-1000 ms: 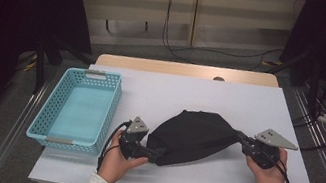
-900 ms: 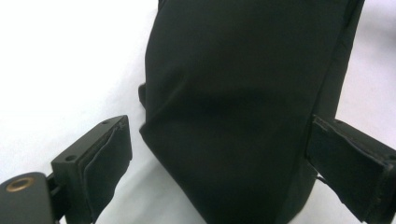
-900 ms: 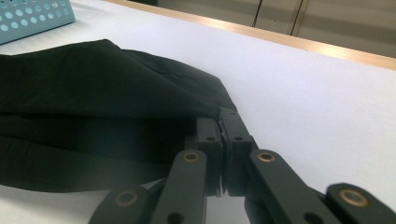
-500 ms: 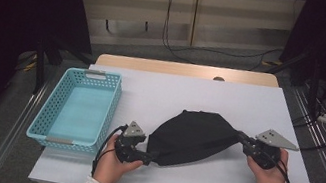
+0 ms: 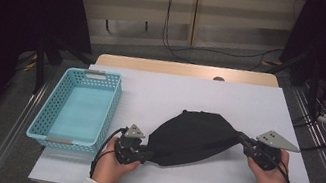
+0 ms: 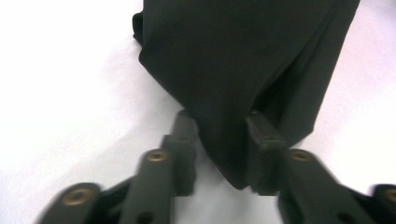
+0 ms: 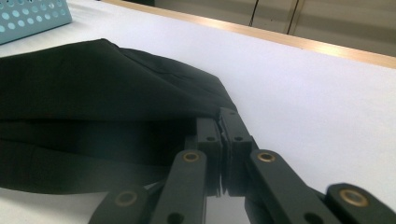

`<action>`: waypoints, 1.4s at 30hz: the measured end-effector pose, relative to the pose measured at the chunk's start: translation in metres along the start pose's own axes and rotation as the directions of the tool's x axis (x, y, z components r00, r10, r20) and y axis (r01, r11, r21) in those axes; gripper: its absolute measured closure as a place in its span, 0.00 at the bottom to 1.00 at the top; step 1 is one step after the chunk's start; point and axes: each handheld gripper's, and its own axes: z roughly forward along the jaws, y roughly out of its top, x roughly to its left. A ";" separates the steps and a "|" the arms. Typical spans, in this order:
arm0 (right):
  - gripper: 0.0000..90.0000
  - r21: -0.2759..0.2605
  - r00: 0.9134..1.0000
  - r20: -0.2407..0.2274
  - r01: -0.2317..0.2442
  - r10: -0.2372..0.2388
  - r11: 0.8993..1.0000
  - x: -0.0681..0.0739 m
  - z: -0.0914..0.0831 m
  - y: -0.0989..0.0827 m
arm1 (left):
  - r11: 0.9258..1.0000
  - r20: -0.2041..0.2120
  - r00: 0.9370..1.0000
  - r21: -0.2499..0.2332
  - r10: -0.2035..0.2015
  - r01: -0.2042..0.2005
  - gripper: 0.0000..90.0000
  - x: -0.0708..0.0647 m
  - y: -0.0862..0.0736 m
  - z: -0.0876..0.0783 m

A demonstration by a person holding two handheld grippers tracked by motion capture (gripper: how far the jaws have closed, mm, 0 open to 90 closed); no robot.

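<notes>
Your left gripper (image 6: 219, 140) has just been closing on the black cloth garment (image 5: 193, 137); the right gripper (image 7: 223, 140) pinches its opposite end, so you are ready to lift.

Table: you're at a white tabletop (image 5: 249, 107) with a wooden strip along its far edge.
Left side: your light blue perforated basket (image 5: 77, 109) sits there.
Middle: the black cloth (image 5: 193, 137) lies bunched, just right of the basket.
</notes>
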 end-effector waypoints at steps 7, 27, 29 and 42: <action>0.98 -0.002 1.000 0.000 0.005 -0.005 1.000 0.001 0.000 0.001 | 0.999 0.013 0.999 0.000 -0.042 0.042 0.95 0.004 0.008 -0.008; 0.98 -0.052 0.999 -0.029 0.016 -0.017 0.999 0.010 -0.008 0.025 | 0.967 -0.038 0.988 -0.215 -0.147 0.135 0.97 0.032 0.042 -0.057; 0.98 -0.043 0.999 -0.022 0.027 -0.028 0.999 0.010 -0.007 0.024 | 0.967 -0.044 0.988 -0.216 -0.148 0.135 0.97 0.034 0.042 -0.056; 0.98 -0.088 1.000 -0.009 0.023 -0.024 0.996 0.004 -0.017 0.034 | 0.962 -0.021 0.989 -0.235 -0.148 0.139 0.97 0.032 0.044 -0.056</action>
